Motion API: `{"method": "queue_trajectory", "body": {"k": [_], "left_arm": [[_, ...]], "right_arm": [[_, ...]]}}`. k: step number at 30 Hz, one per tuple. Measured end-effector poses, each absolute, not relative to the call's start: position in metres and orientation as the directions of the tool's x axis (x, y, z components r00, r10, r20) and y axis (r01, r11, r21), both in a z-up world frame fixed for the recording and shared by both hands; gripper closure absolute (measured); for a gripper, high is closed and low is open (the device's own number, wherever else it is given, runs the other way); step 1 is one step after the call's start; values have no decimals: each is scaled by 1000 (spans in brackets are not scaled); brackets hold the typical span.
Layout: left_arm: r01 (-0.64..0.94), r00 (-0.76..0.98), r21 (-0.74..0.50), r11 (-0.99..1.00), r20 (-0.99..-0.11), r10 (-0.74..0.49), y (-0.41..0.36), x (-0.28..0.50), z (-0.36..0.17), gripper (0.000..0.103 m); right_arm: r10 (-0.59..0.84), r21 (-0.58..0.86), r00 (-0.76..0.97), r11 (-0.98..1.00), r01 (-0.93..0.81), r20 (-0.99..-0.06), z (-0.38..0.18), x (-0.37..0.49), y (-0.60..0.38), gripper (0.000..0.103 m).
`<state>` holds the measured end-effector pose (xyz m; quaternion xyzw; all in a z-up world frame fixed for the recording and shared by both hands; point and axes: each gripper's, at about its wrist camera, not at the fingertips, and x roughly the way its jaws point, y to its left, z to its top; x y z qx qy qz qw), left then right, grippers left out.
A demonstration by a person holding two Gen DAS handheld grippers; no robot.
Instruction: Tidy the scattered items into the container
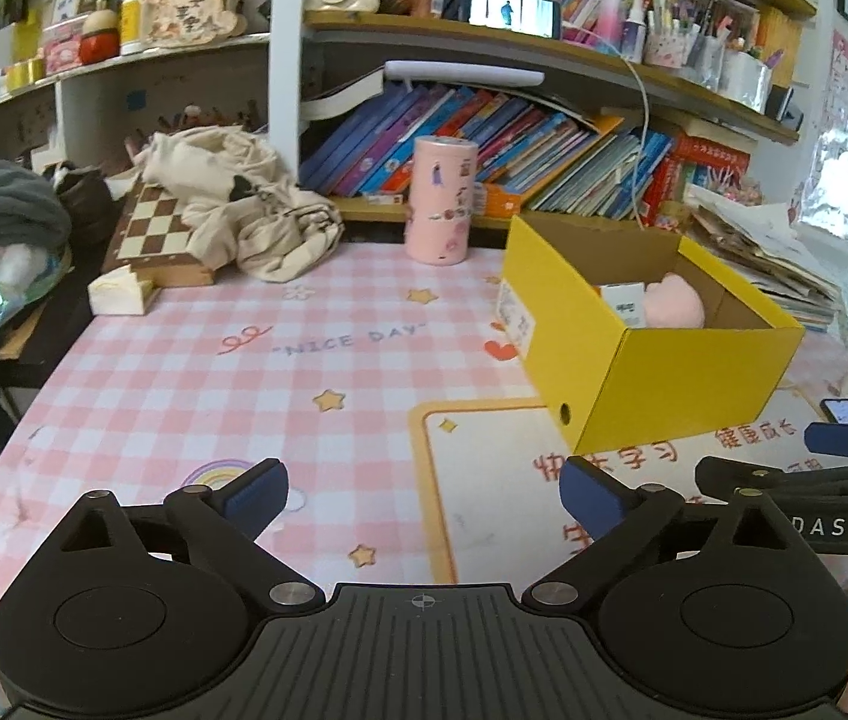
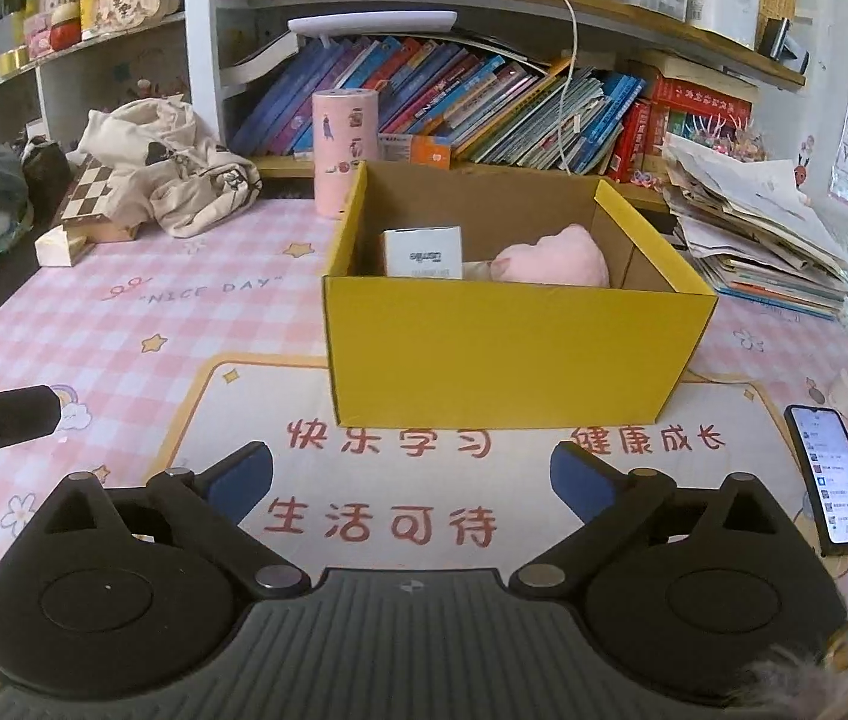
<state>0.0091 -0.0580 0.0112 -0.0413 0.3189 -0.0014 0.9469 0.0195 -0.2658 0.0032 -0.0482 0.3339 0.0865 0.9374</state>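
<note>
**Box looks loaded, both grippers hanging back empty**

So the yellow box sits open-topped on the pink checked desk mat, right in front of the bookshelf. Inside it there's a small white carton standing upright toward the left and a pink plush toy lying to its right, the two just beside each other. Makes sense they're stacked toward the back wall, since that's where things end up when dropped in from the near side.

The right gripper faces the box's near wall head-on, jaws spread wide, nothing between them. The left gripper is off to the box's left, also spread wide and empty, hovering over bare mat. Neither one is touching the box.

Further out: a pink cylinder tin stands behind the box near the shelf, a chessboard with a cream cloth bag heaped on it sits at the far left, and a phone lies at the right edge. My guess is those are just desk clutter and not part of the job, but can't say for sure. If they aren't, the tidy-up looks basically finished.
</note>
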Motion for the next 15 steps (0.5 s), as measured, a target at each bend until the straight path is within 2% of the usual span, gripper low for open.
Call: {"method": "queue_trajectory", "body": {"k": [15], "left_arm": [[-52,780,-44,998,-626,13,-39,2,7,3]], "right_arm": [[135,-41,758,977,-209,-638,2,12,-244,2]]}}
